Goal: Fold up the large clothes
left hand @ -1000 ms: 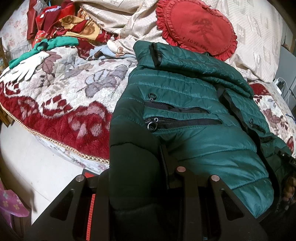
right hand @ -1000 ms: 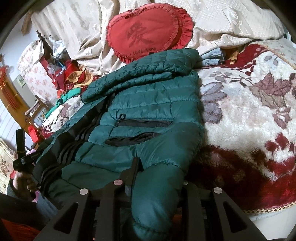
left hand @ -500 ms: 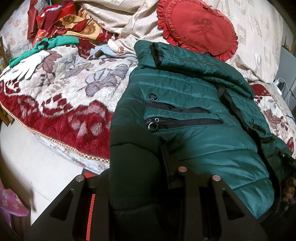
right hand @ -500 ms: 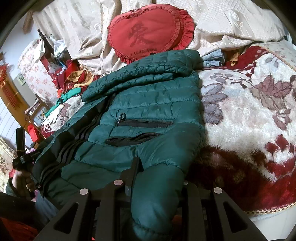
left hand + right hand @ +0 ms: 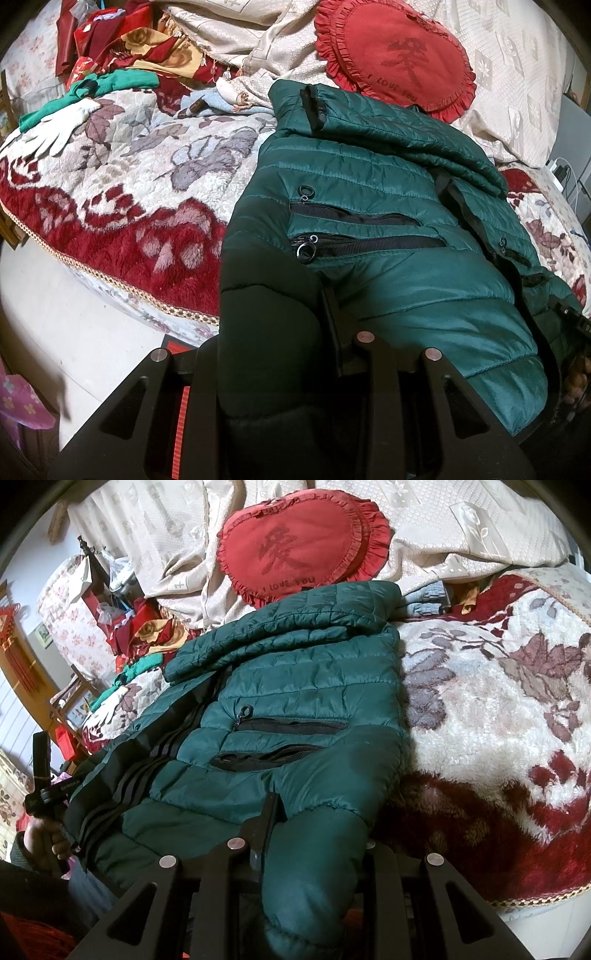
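Note:
A dark green quilted jacket (image 5: 388,184) lies spread on the bed, front up, with two black zip pockets showing and its top part folded over near the cushion. My left gripper (image 5: 273,332) is shut on the jacket's near left corner, and padded cloth fills the gap between its fingers. In the right wrist view the same jacket (image 5: 295,686) stretches away from me. There my right gripper (image 5: 314,834) is shut on the near right corner, which bulges out between the jaws. One black finger (image 5: 266,823) shows beside the cloth. The other is hidden.
A red heart-shaped cushion (image 5: 395,55) lies behind the jacket on a cream bedspread (image 5: 461,524). The floral red-and-white blanket (image 5: 129,177) covers the bed. A white glove (image 5: 55,129) and a pile of clothes (image 5: 122,40) lie far left. Pale floor (image 5: 55,314) lies below the bed edge.

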A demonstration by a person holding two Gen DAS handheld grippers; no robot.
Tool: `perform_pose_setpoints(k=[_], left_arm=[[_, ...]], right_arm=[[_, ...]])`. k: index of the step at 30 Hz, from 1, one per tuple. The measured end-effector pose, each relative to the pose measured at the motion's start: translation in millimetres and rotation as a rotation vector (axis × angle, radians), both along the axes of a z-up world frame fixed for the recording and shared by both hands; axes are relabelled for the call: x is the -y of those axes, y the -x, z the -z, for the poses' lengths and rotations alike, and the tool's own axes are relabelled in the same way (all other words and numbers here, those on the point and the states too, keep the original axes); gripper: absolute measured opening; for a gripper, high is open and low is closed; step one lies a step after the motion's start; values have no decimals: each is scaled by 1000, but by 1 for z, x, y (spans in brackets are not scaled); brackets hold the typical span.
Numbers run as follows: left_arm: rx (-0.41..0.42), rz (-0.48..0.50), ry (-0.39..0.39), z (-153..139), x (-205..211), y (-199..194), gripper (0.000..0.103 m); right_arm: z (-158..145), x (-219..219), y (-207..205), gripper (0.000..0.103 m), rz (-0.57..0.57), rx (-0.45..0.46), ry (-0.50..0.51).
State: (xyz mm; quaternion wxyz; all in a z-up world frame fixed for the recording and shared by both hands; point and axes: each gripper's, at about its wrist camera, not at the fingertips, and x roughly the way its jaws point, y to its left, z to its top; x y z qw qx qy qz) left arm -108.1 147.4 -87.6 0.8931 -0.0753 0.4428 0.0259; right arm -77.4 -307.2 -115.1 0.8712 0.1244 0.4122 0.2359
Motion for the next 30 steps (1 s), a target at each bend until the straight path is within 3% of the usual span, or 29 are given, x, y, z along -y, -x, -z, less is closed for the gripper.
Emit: perform_pose_setpoints(k=[13,17,24,30], left_arm=[[8,-1,14,0,-1,1,25],[70,-10,86,-8,-11,12,15],[184,6,220,-38,-30,39,14],[255,12,329,-63,-41,68,14]], right_arm=[[-5,0,3,21,-3,30,0],[-24,1,15,18,-8,121,-9],[-53,21,40,16,43,208,-122],[-87,31,63,16,22,284,-194]])
